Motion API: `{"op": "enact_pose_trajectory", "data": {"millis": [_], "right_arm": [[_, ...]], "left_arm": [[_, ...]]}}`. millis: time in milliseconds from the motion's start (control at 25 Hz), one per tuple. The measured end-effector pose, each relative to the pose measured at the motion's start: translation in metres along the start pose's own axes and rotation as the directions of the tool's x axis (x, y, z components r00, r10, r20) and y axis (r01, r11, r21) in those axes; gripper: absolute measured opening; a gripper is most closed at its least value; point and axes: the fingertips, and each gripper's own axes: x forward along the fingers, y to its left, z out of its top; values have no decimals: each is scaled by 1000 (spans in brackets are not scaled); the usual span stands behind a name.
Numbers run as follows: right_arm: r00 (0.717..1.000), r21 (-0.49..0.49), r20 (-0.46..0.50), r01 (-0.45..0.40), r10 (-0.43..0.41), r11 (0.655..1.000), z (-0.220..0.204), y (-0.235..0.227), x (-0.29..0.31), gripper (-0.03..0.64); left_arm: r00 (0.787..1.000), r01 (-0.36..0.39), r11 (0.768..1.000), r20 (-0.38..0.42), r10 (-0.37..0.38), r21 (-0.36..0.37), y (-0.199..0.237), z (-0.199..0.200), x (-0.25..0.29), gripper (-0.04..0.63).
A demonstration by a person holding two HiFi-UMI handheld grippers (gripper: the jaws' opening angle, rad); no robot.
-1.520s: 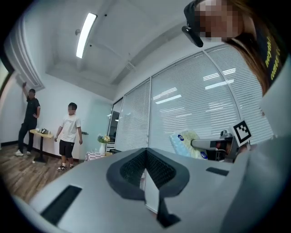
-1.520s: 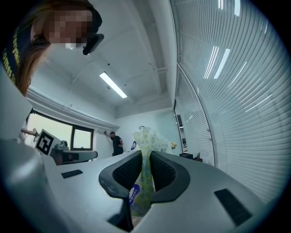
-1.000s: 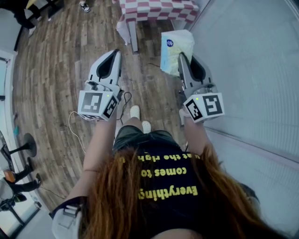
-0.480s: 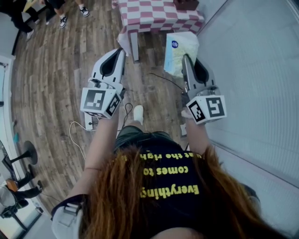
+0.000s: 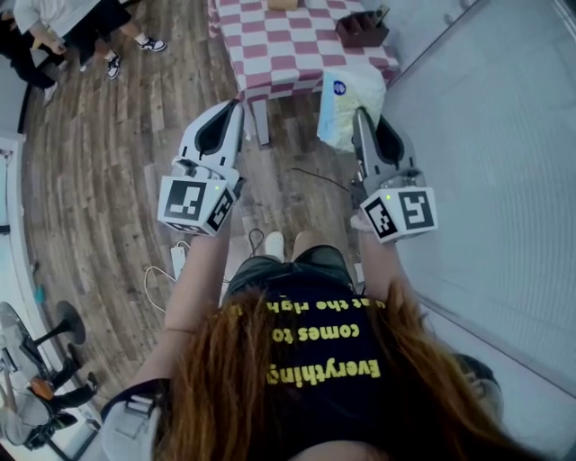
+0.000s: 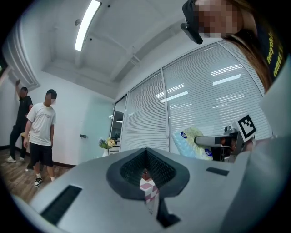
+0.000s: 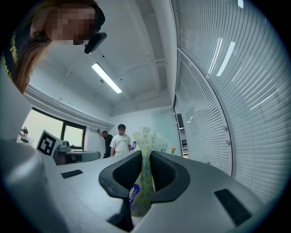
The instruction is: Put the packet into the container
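Observation:
My right gripper [image 5: 359,113] is shut on a pale green and blue packet [image 5: 347,102], which sticks up past its jaws. In the right gripper view the packet [image 7: 146,141] is pinched between the dark pads, at my right gripper [image 7: 144,159]. My left gripper [image 5: 236,106] is held level with it to the left, shut and holding nothing. The left gripper view looks along the closed left gripper [image 6: 146,157] and shows the packet [image 6: 188,143] off to the right. A brown container [image 5: 362,31] stands on the red-and-white checked table [image 5: 288,45] ahead, beyond both grippers.
A glass wall with blinds [image 5: 486,135] runs along the right. A cable [image 5: 315,176] and a power strip [image 5: 177,261] lie on the wooden floor. People [image 5: 63,18] stand at the far left. A tan box [image 5: 282,4] sits at the table's far edge.
The person has walked forward. The checked table has come further into view, and the brown container now shows. Both grippers keep their pose, the right still gripping the packet.

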Motion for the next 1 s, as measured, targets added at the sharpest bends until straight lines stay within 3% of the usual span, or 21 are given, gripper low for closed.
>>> {"op": "enact_pose_trajectory", "data": {"millis": [200,480,680,1000], "right_arm": [[1000,6,-12,-9,9,1000,-8,-31,45,66],[996,20,-19,-83,84,996,-13,-90,123,66],[991,46,-16,-129,130,991,-27,-139,159,66],[989,76,-32,-140,142,987,-38,-175,208,66]], "left_arm": [[1000,-26,999,-6,26,-25,25,-9,40,-2],[996,-92,996,11,92,-12,55,-12,130,-2],[992,-124,992,33,125,-5,55,-25,193,-2],[986,-168,986,18,169,-9,87,-33,237,-2]]}}
